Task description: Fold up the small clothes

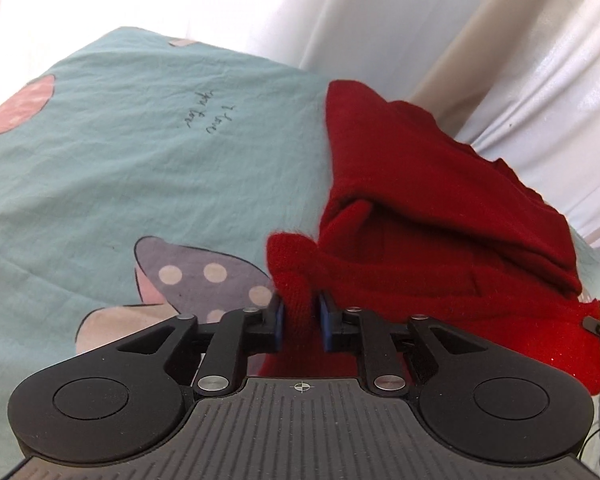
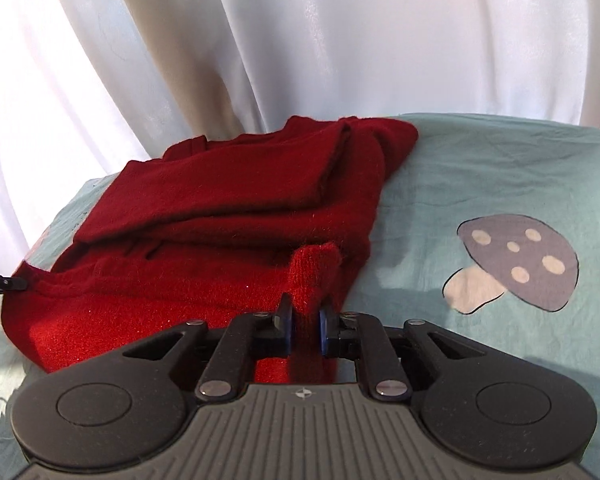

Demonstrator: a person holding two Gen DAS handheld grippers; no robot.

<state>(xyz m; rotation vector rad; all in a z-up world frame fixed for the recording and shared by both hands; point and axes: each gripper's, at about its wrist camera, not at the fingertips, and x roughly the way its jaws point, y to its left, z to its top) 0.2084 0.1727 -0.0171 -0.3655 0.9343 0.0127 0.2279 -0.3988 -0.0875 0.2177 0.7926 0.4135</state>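
A red knit sweater (image 1: 440, 200) lies partly folded on the teal sheet (image 1: 140, 160); a sleeve is laid across its body. My left gripper (image 1: 302, 316) is shut on the sweater's near left hem corner, a bunch of red knit between its blue pads. In the right wrist view the same sweater (image 2: 228, 200) lies left of centre on the sheet. My right gripper (image 2: 305, 320) is shut on the near right hem corner, which stands up between its pads. Each gripper's tip shows at the edge of the other's view.
The teal sheet (image 2: 480, 168) has printed mushrooms (image 2: 516, 264) and a dotted bow print (image 1: 204, 276). White curtains (image 2: 300, 40) hang close behind the table's far edge. Bare sheet lies left of the sweater in the left view and right of it in the right view.
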